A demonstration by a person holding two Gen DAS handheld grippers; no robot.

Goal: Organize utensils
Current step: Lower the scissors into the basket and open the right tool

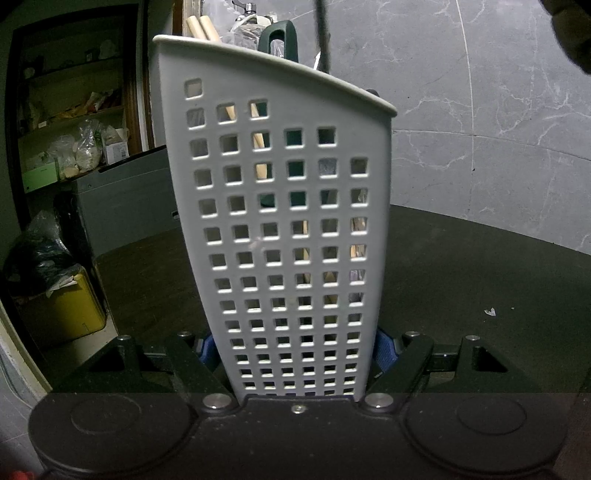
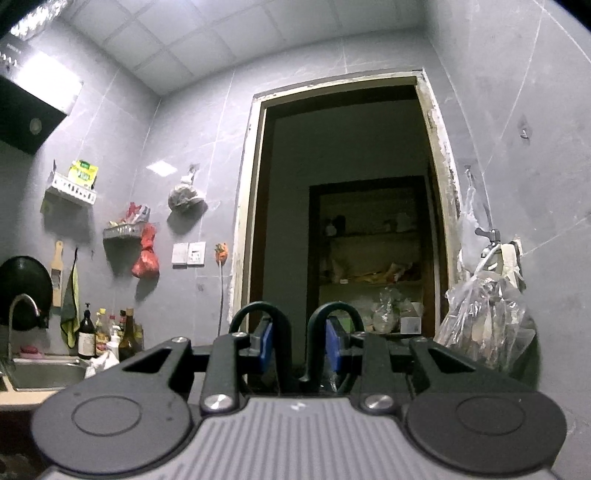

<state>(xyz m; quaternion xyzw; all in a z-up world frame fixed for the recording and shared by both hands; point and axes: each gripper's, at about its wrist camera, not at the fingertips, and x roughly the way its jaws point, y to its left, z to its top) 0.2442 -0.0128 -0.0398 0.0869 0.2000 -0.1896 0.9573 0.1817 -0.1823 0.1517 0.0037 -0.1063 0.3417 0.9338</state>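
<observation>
White perforated utensil holder (image 1: 291, 229), upright on dark table (image 1: 480, 280), clamped at base by left gripper (image 1: 295, 350); dark-green scissor handles (image 2: 295, 332), loops upward, pinched in right gripper (image 2: 299, 349); holder mouth presumably below.

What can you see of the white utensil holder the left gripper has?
The holder is a tall white plastic caddy, its near wall perforated with rows of square holes under a rolled rim that slopes down to the right. It stands upright on the dark table, near its base clamped between the blue pads of the left gripper. Inside, wooden handles and a dark green looped handle rise above the rim; more wood shows through the holes.
</observation>
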